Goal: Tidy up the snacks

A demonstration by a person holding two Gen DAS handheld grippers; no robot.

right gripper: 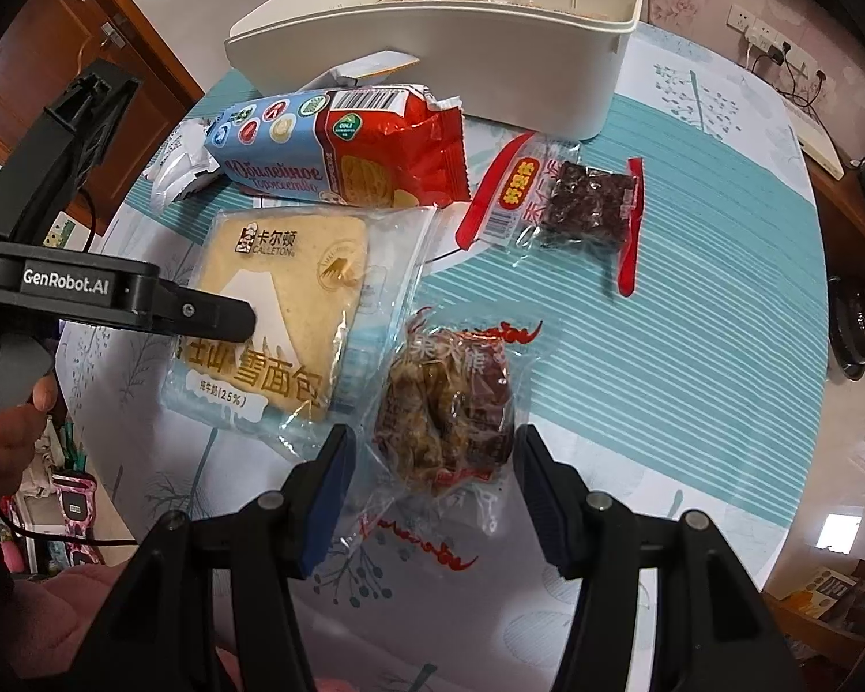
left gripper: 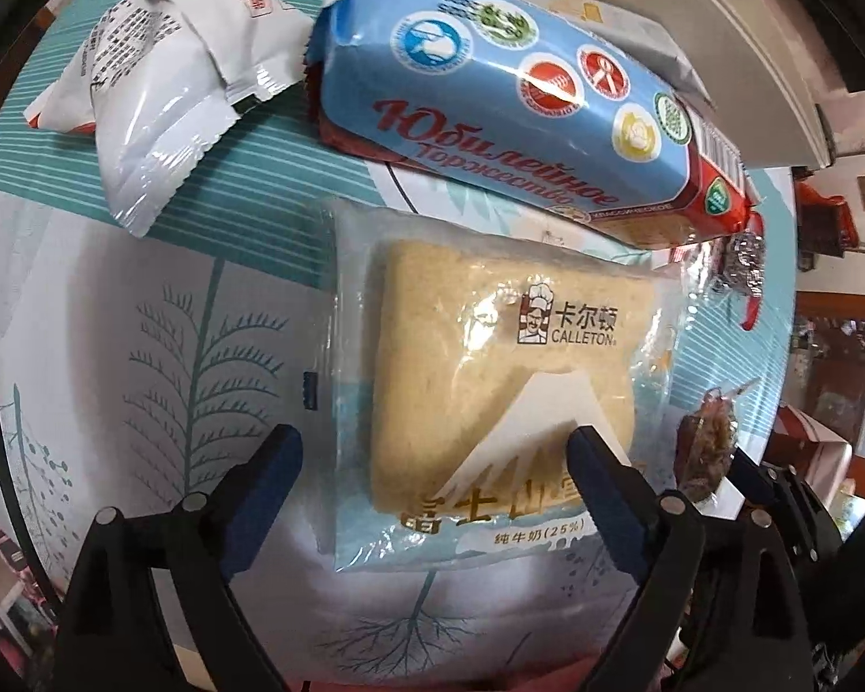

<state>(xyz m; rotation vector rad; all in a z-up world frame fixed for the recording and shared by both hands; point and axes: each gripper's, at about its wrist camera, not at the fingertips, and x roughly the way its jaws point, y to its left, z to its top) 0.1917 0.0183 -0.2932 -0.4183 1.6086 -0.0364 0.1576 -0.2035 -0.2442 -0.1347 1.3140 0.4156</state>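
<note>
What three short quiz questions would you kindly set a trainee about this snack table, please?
1. True or false: the left tool hangs open above the bread packet.
2. Which snack does the right tool straddle? A biscuit pack; B clear packet of brown pieces; C white packet.
3. What colour is the storage bin?
Key: 1 true; 2 B; 3 white.

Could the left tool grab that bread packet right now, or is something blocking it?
Probably yes. The left tool hangs open just over the bread packet, fingers on either side of it, with nothing lying on top; the biscuit pack sits beyond.
</note>
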